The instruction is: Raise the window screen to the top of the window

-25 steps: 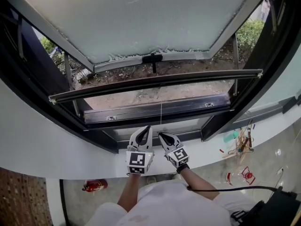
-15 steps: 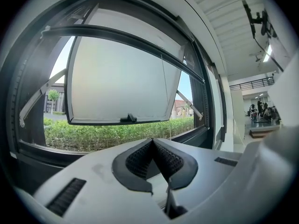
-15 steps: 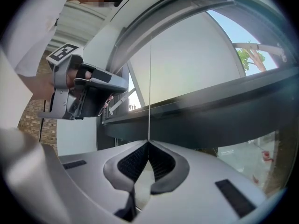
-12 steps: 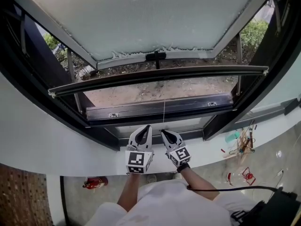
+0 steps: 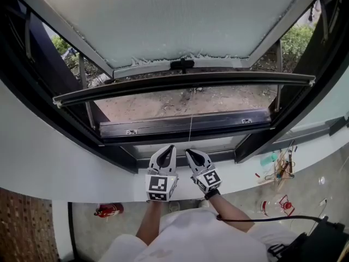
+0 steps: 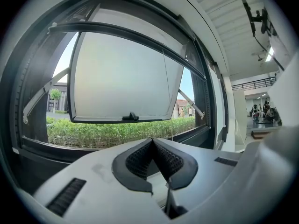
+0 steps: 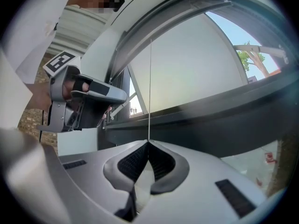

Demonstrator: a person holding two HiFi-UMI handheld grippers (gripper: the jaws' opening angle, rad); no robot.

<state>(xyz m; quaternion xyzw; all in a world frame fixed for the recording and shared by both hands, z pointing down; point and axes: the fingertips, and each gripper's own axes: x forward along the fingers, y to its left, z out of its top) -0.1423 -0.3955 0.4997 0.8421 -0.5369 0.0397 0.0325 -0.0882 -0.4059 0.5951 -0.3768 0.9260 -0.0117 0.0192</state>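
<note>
Jaws of the left gripper (image 6: 152, 141) meet at their tips, ribbed pads together, with nothing caught between them. Beyond them in this view, the dark screen bar (image 6: 131, 34) arcs across the upper part of the frame. A thin pull cord (image 6: 167, 97) drops from it, right of centre. The frosted pane (image 6: 121, 78) tilts outward at centre, with a green hedge (image 6: 107, 134) below it.

In the right gripper view, the right gripper (image 7: 149, 143) is clamped on the pull cord, which rises straight up from the pinched tips at centre. The left gripper shows at the left edge.

In the head view, both grippers sit side by side at lower centre, over the white sill (image 5: 65, 162). The cord runs from the right gripper up to the screen bar, which spans the middle of the frame, above the lower window frame (image 5: 163, 129) and below the pane.
</note>
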